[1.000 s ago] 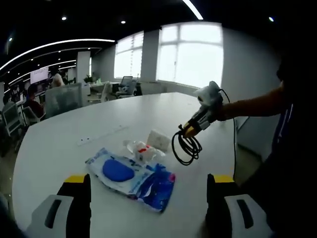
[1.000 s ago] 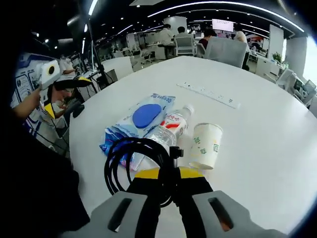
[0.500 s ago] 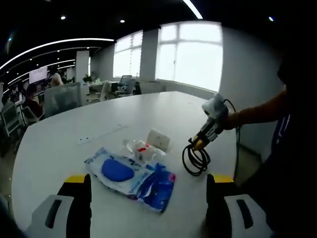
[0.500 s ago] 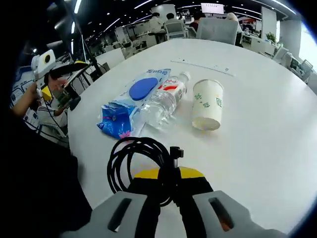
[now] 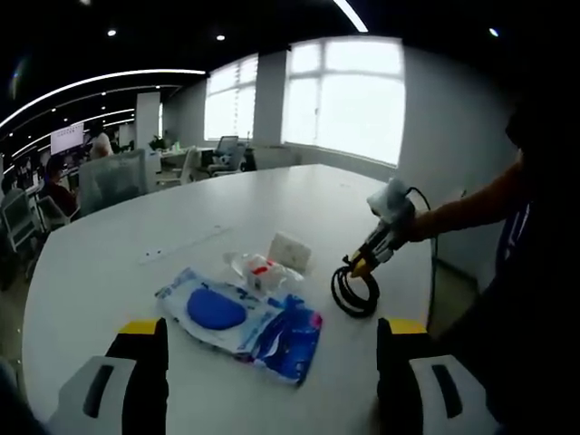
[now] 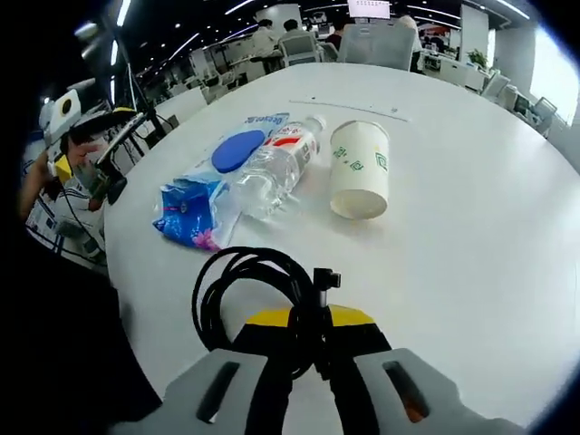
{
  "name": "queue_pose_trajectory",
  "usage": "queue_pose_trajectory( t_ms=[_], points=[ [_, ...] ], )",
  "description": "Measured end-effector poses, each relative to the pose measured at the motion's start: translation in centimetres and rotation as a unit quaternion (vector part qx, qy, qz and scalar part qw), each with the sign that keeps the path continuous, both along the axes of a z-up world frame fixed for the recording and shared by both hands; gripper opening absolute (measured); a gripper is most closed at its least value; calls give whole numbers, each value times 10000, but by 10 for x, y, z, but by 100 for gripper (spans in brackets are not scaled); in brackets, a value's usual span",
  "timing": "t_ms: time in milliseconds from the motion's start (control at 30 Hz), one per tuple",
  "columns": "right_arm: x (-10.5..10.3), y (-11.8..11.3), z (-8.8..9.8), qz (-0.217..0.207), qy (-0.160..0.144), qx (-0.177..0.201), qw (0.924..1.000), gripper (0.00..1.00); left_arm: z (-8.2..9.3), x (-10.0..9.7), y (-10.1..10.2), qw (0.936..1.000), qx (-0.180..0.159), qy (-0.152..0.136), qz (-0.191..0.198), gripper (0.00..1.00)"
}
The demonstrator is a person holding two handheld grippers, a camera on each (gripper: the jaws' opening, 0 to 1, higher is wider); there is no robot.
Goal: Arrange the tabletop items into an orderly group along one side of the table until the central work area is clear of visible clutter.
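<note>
Black cable coil (image 6: 254, 294) clamped in right claw (image 6: 308, 319); left claw (image 5: 272, 340) spread, wipes pack (image 5: 237, 319) ahead

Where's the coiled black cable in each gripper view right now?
Left gripper view: coiled black cable right of centre, hanging from the right tongs.
Right gripper view: bottom centre, clamped in that view's own tongs.
Shared landmark: the paper cup on its side.

The right hand-held gripper (image 5: 361, 265) has carried the cable (image 5: 355, 292) down and toward the near table (image 5: 109, 263) edge, away from the cup (image 5: 289, 253). The coil now touches the tabletop instead of hanging above it.
</note>
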State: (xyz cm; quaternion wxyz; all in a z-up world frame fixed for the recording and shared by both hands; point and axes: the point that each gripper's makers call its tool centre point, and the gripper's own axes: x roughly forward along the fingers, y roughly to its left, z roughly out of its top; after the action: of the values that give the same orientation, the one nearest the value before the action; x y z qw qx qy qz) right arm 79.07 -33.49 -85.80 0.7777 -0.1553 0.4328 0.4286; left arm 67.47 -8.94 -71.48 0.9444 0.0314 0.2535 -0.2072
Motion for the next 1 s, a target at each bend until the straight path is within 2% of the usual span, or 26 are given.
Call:
queue_pose_trajectory(
  t_ms=[267,433,533,633,800,900,1000],
  points=[
    [8,-8,-14,-271,-181,-149,9994,8,-1,-1,6,10000,-24,4,81,94],
    [8,-11,-18,-334,-375,-260,9984,10,-2,-1,6,10000,-19,22,93,94],
    [9,-11,-23,-330,-383,-229,9985,10,-1,2,7,10000,-28,-1,95,94],
    [10,-11,-19,-370,-519,-100,9979,11,-1,4,8,9999,-40,-8,91,94],
    [10,-8,-14,-418,-553,39,9976,18,0,9,11,10000,-54,-34,77,94],
    [9,-5,-3,-423,-684,197,9966,23,1,11,11,9999,-69,-46,62,93],
    [4,3,15,-395,-762,349,9957,28,2,16,13,9999,-103,-68,35,92]
  ],
)
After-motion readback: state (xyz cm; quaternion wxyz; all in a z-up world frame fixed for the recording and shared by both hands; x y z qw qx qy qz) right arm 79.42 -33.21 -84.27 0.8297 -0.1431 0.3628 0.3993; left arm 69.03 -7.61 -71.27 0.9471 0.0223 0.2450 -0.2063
